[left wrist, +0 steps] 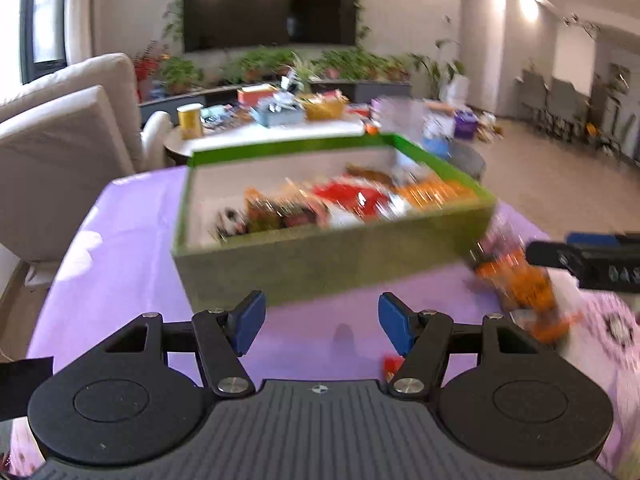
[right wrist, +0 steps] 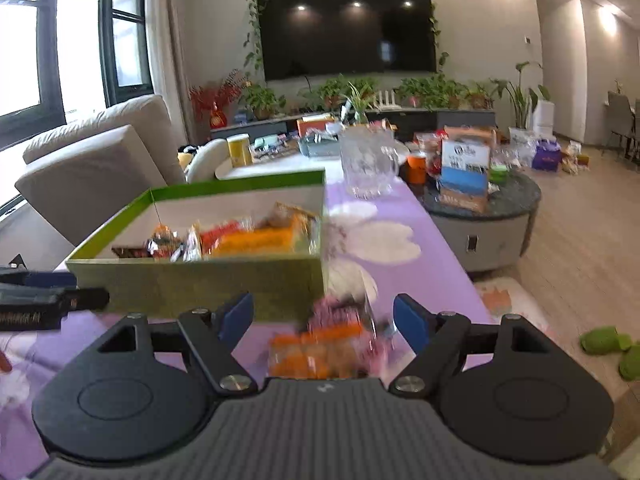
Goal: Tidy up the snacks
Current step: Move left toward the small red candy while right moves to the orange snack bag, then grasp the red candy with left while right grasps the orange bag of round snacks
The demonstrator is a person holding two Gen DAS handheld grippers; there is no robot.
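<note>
A: Your right tool point(right wrist: 323, 322) hangs spread wide with nothing in it, right over the orange snack packet point(right wrist: 320, 350) lying on the purple surface point(right wrist: 420, 280) beside the green box point(right wrist: 192, 284).

B: How will it handle?

A: Probably light, crinkly and slippery. Pinch it across the middle, gently. Your left tool point(left wrist: 322, 322) is spread and empty too.

B: Any label?

A: Too blurred; you can't read any.

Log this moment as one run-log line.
left gripper: open, empty | right gripper: open, over orange snack pack | box: part filled | cloth
</note>
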